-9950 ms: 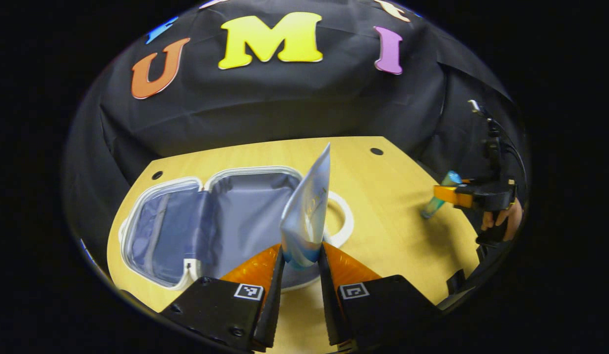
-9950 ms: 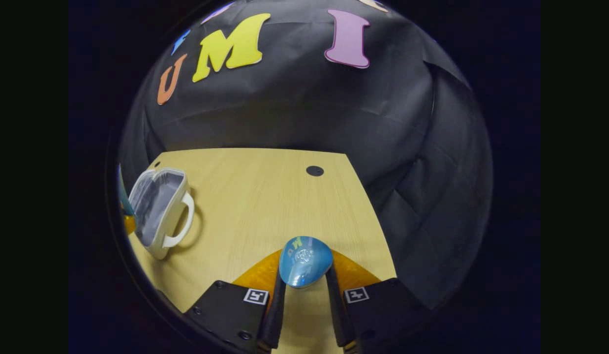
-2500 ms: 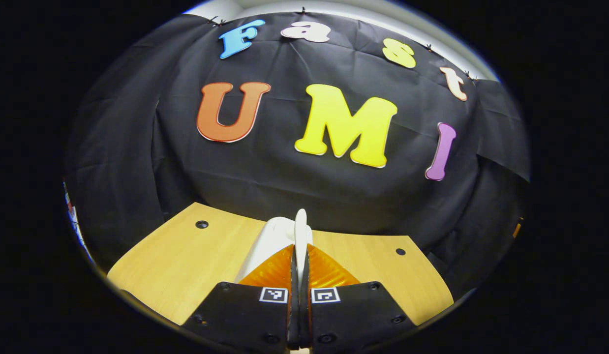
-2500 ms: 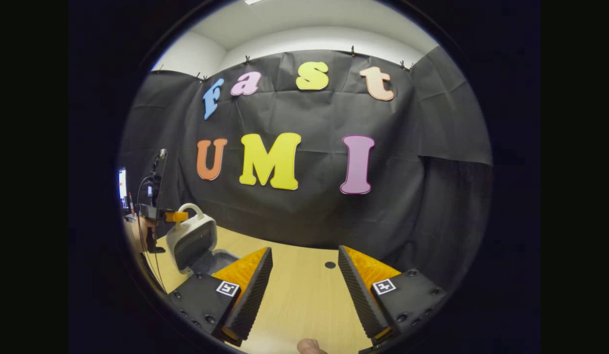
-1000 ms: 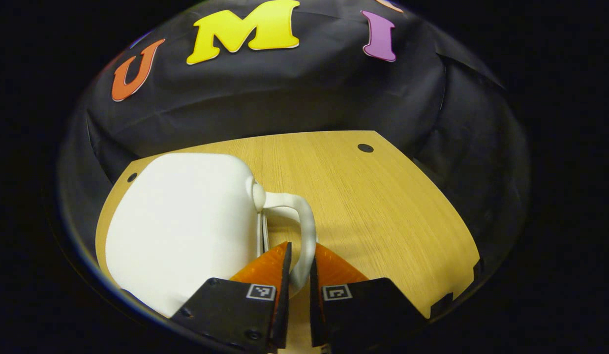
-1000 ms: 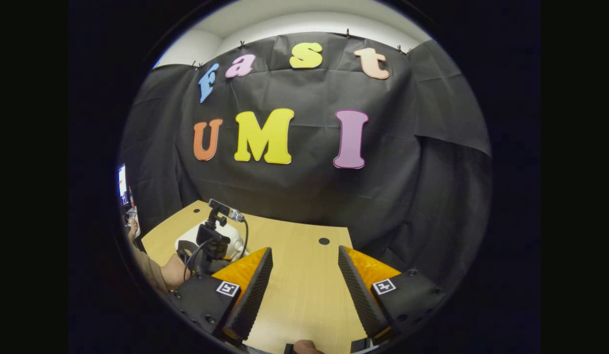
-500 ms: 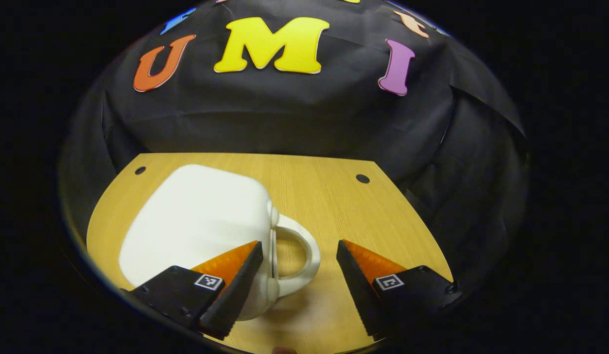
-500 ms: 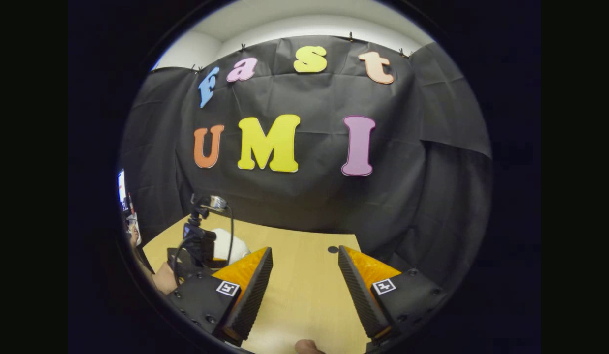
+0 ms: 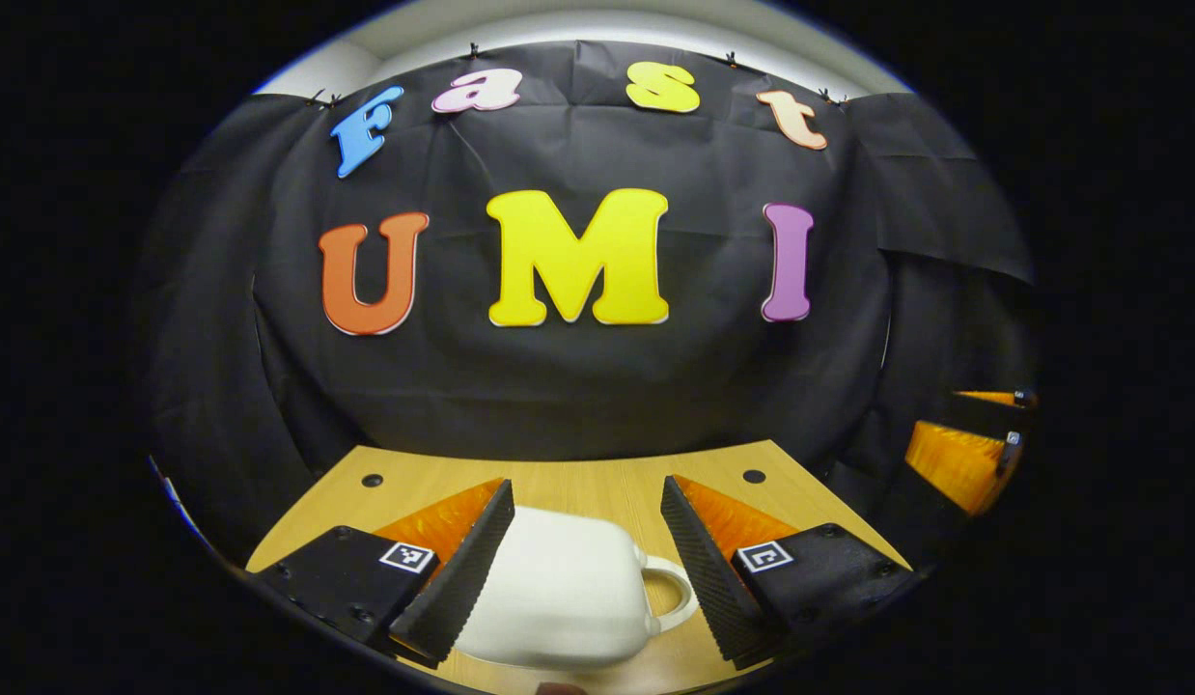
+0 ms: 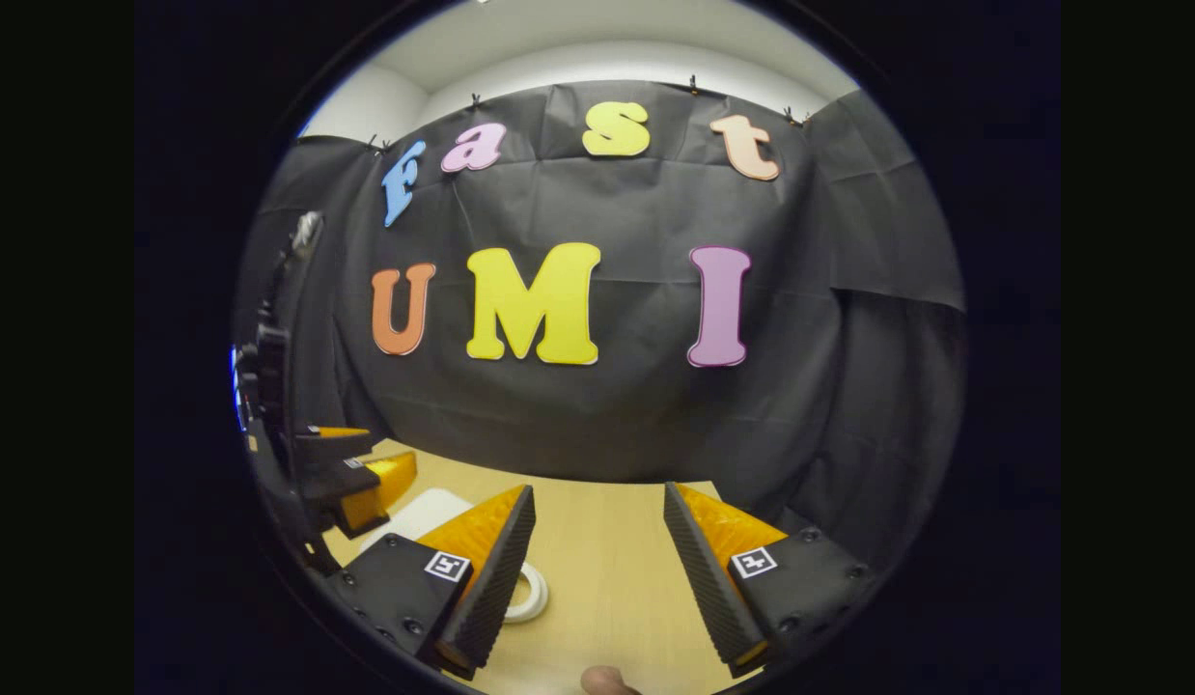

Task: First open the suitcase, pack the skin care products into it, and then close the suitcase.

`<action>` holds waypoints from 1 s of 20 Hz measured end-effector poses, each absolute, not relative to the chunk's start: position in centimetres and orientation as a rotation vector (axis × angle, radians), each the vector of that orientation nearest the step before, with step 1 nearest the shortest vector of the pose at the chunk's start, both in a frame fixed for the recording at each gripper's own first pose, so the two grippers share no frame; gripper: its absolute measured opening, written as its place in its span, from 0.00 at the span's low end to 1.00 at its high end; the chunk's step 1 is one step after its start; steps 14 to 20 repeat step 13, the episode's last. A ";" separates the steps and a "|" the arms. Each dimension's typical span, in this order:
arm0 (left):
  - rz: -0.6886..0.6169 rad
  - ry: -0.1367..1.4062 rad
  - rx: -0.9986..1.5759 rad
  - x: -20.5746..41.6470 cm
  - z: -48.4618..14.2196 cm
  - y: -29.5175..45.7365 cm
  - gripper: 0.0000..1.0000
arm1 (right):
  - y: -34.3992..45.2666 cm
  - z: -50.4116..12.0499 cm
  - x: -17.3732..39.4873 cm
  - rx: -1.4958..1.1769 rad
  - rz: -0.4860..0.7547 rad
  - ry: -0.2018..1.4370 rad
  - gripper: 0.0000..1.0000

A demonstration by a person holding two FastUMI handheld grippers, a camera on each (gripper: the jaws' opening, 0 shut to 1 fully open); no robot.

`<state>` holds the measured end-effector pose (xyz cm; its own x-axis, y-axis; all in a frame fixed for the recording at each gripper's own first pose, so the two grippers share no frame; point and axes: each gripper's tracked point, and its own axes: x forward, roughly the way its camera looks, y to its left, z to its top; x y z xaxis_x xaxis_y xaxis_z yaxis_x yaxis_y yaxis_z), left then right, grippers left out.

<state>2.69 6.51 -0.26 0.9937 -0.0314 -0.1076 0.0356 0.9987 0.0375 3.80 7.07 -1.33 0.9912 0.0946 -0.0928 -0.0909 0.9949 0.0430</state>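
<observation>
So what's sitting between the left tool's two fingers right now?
In the left gripper view, the closed white suitcase lies on the table below the open left tool, its handle toward the right finger; nothing is gripped.

Left gripper view: riding above the left gripper [image 9: 585,569], facing the booth wall, tilted slightly down, close over the closed white suitcase [image 9: 564,603] on the wooden surface [image 9: 578,478]. Right gripper view: riding on the right gripper [image 10: 597,569], same heading, a little off to the right. Shared: the wall, the surface's far edge, the suitcase [image 10: 419,510], and each other's gripper at the edge.
</observation>
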 end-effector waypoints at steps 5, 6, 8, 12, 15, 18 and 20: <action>-0.012 0.064 0.012 1.6 1.9 8.6 0.98 | 9.3 -0.2 5.2 0.031 0.085 0.063 0.77; -0.012 0.060 0.015 1.4 1.9 8.8 0.98 | 9.6 -0.2 5.4 0.024 0.085 0.061 0.79; -0.011 0.051 0.018 1.0 1.9 9.2 0.98 | 10.1 -0.1 5.6 0.010 0.090 0.059 0.79; -0.012 0.040 0.014 1.7 1.9 9.1 0.98 | 10.7 -0.3 5.9 -0.017 0.102 0.069 0.79; -0.011 0.038 0.011 1.8 1.9 9.1 0.98 | 10.8 -0.4 6.1 -0.025 0.103 0.073 0.79; -0.011 0.038 0.011 1.8 1.9 9.1 0.98 | 10.8 -0.4 6.1 -0.025 0.103 0.073 0.79; -0.011 0.038 0.011 1.8 1.9 9.1 0.98 | 10.8 -0.4 6.1 -0.025 0.103 0.073 0.79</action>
